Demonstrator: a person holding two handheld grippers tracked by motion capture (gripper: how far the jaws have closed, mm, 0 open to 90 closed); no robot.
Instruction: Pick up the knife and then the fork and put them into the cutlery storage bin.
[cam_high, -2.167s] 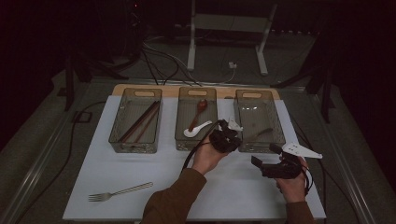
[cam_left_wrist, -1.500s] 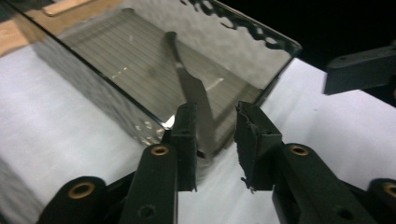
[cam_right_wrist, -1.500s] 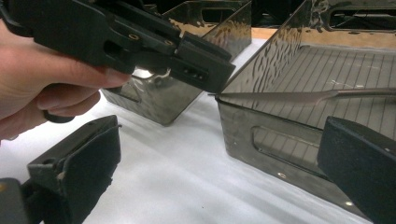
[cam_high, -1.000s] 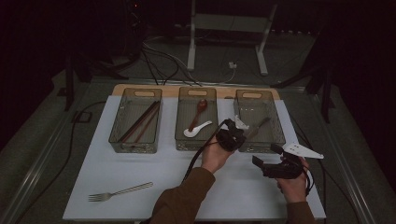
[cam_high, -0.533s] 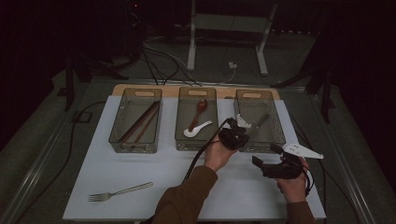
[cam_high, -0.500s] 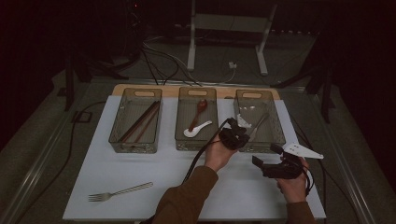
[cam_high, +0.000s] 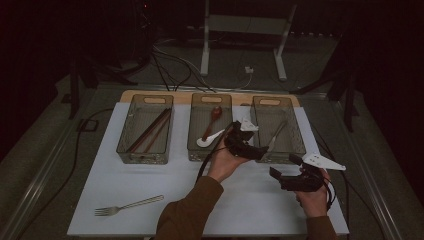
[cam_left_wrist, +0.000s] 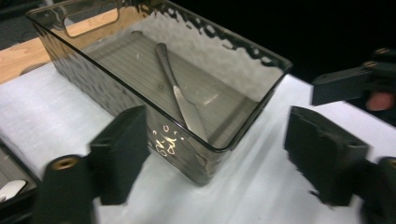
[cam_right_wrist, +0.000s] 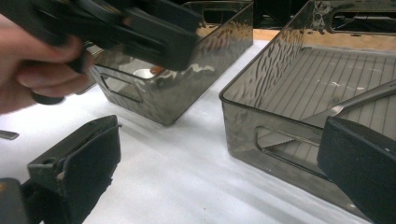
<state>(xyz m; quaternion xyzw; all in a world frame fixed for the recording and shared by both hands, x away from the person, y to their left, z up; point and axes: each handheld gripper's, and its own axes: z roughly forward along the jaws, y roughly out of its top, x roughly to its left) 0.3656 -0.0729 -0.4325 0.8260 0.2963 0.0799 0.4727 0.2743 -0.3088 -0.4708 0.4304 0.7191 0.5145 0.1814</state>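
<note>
**Item: table knife** (cam_left_wrist: 180, 95). Lies loose in the right-hand bin (cam_high: 295, 145), flat on the ribbed floor and set on a slant, handle toward the far end, blade tip close to the near wall. It touches nothing else in that bin.

**Handling, as judged.** All metal, stiff, light for its length, not fragile. The smooth finish looks slippery, and it sits flush on the floor with little room under it, so pads are likely to skate off the flat faces. The best hold would be across the narrow edges of the handle, near its middle, from above. The thin blade end is the worse place. The bin's tall walls limit the angle of approach.

**Left hand-held gripper** (cam_high: 250, 149). Sits at the near left corner of the right-hand bin, above the tabletop (cam_high: 250, 200). Its jaws have just been opening and now stand wide, with nothing between them; the knife lies beyond them, inside the bin.

**Right hand-held gripper** (cam_high: 281, 179). Low over the tabletop in front of the same bin, jaws wide apart and empty.

**Other stock.**
- Middle bin (cam_high: 196, 150): a white spoon (cam_high: 210, 139) and a brown spoon (cam_high: 212, 120).
- Left bin (cam_high: 125, 147): dark chopsticks (cam_high: 150, 131) lying lengthwise.
- Fork (cam_high: 129, 205): on the tabletop, near the front left, well apart from the bins.
</note>
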